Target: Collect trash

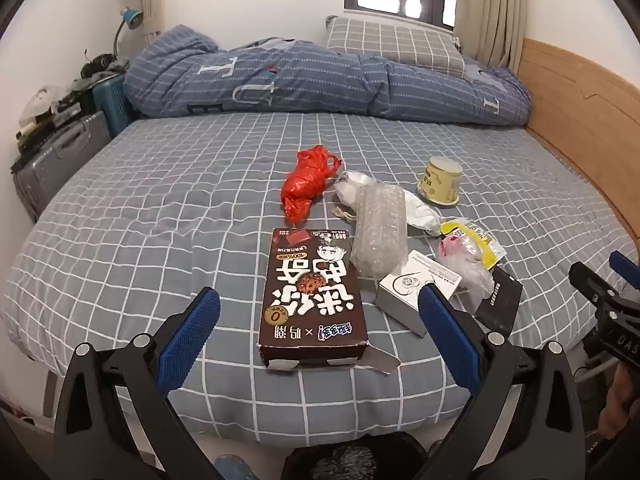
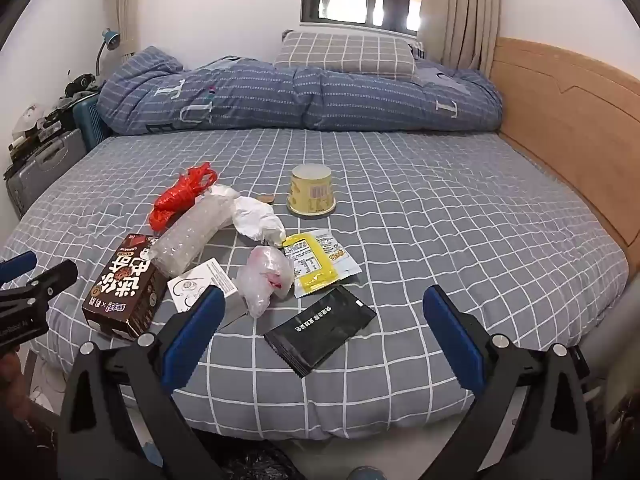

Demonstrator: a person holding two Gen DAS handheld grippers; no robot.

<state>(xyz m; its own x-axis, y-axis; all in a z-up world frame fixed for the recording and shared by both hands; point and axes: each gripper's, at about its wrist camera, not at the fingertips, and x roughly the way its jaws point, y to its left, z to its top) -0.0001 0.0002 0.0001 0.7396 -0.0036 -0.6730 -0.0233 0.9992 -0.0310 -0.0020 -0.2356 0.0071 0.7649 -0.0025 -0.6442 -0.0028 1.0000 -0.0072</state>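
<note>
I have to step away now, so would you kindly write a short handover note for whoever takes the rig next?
Left gripper: open, empty, above the near bed edge, facing the brown box.
Right gripper: open, empty, facing the black sachet.
On the bed: red bag, bubble wrap, white wrapper, yellow cup, yellow packet, clear bag, small white box.
Done: nothing picked up.
Left: collect everything; a dark bag shows below the grippers.
</note>
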